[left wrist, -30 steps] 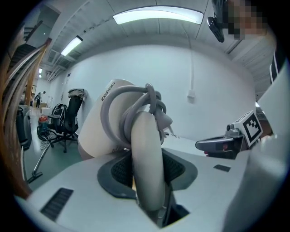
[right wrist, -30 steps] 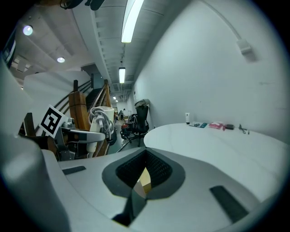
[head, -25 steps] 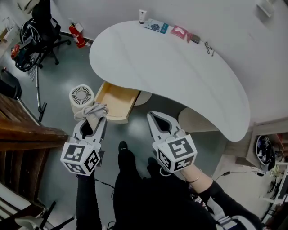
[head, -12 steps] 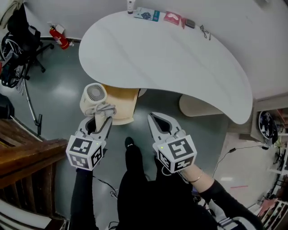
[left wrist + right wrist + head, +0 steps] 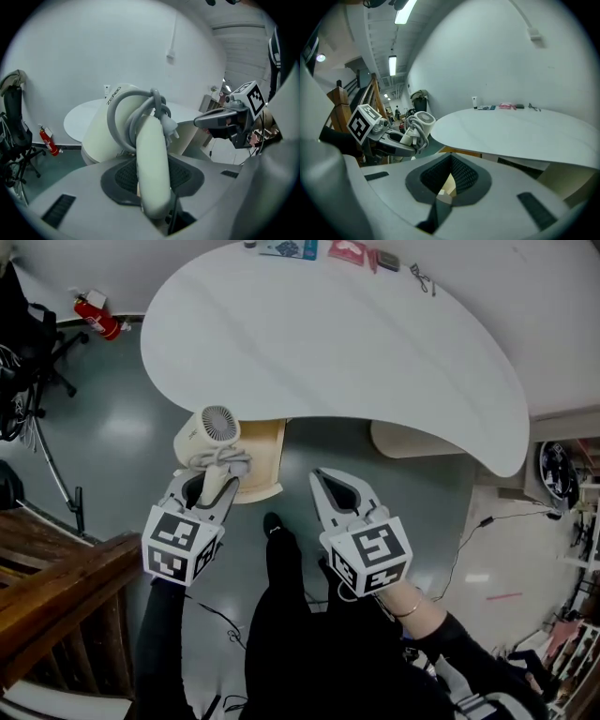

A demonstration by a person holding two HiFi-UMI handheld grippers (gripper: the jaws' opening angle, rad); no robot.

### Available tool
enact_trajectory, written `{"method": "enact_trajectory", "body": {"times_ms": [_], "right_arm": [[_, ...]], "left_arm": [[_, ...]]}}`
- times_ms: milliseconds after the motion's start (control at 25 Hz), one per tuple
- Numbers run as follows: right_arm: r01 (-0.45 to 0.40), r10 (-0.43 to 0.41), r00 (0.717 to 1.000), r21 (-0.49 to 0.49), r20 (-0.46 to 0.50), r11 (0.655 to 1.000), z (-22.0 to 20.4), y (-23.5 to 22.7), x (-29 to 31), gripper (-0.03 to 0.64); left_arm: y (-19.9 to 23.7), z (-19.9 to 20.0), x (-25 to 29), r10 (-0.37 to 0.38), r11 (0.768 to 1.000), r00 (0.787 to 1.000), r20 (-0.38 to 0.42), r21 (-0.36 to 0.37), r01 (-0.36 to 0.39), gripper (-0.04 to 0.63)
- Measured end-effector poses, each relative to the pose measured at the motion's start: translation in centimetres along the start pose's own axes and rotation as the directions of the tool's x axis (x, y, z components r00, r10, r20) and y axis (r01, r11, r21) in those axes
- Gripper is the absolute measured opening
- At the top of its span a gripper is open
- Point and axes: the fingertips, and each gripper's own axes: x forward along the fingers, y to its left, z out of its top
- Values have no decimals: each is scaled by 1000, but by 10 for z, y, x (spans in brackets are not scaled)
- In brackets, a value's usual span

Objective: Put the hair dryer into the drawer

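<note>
The left gripper (image 5: 214, 487) grips the hair dryer (image 5: 212, 431) by its handle, in the air over the left edge of the open drawer (image 5: 263, 457), at its four o'clock. At three o'clock, the right gripper (image 5: 328, 489) has jaws together, empty.

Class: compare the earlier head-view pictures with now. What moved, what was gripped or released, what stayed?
The left gripper has carried the hair dryer from beside the open drawer to over its left edge. Nothing was gripped or released: the left gripper stays clamped on the handle, the right gripper stays shut and empty, the drawer stays open.
</note>
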Motion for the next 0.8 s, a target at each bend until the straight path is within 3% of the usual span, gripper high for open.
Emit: {"method": "enact_trajectory", "body": {"times_ms": [200,400,560,800], "right_arm": [[16,-15,1000,19,-14,1000,-3,-7,11,2],[26,-25,999,29,-25,999,-6,-13,19,2],[35,-34,999,53,-35,998,-8,-19,25,2],[34,-29,998,72,-60,997,-16,-22,34,2]], "left_arm": [[-5,-13,14,-76,992,991,-106,92,86,149],[-13,-31,27,-132,966,964,-231,189,177,149],[-17,-47,34,-178,937,924,-339,228,264,149],[-16,-68,44,-216,884,846,-487,271,381,149]]}}
